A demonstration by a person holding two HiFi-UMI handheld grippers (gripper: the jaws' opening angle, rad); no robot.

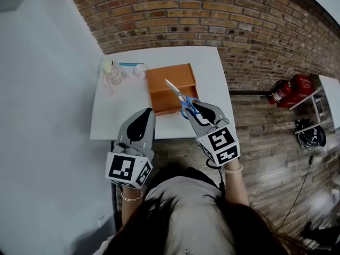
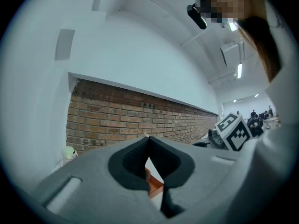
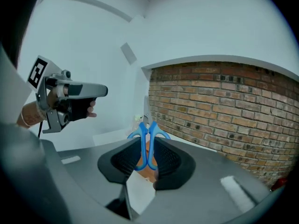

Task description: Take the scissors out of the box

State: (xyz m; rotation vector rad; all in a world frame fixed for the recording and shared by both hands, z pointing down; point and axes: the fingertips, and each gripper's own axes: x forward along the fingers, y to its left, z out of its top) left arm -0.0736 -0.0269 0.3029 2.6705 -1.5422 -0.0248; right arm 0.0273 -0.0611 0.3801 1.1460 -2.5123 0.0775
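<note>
A person's right gripper [image 1: 195, 109] clamps the blue looped handles of a pair of scissors [image 1: 179, 95] above an open orange box [image 1: 159, 86] on a white bench [image 1: 210, 70]. The shut steel blades point away toward the far left. In the right gripper view both handle loops are squeezed together between the ribbed pads [image 3: 168, 161]. Gripping there seems meant to give the jaws thick plastic to bite on rather than thin metal, and it keeps the point aimed away from the holder. The scissors appear to be clear of the box walls, with the box interior showing below them, so the removal looks largely done. What seems left is to carry them aside to bare bench. The left gripper [image 1: 144, 116] hangs at the near edge of the bench, just left of the box and apart from it. Its jaws meet tip to tip on nothing, probably parked out of the way. Clear plastic items [image 1: 114, 70] sit at the far left corner, in front of a brick wall [image 1: 223, 20].
</note>
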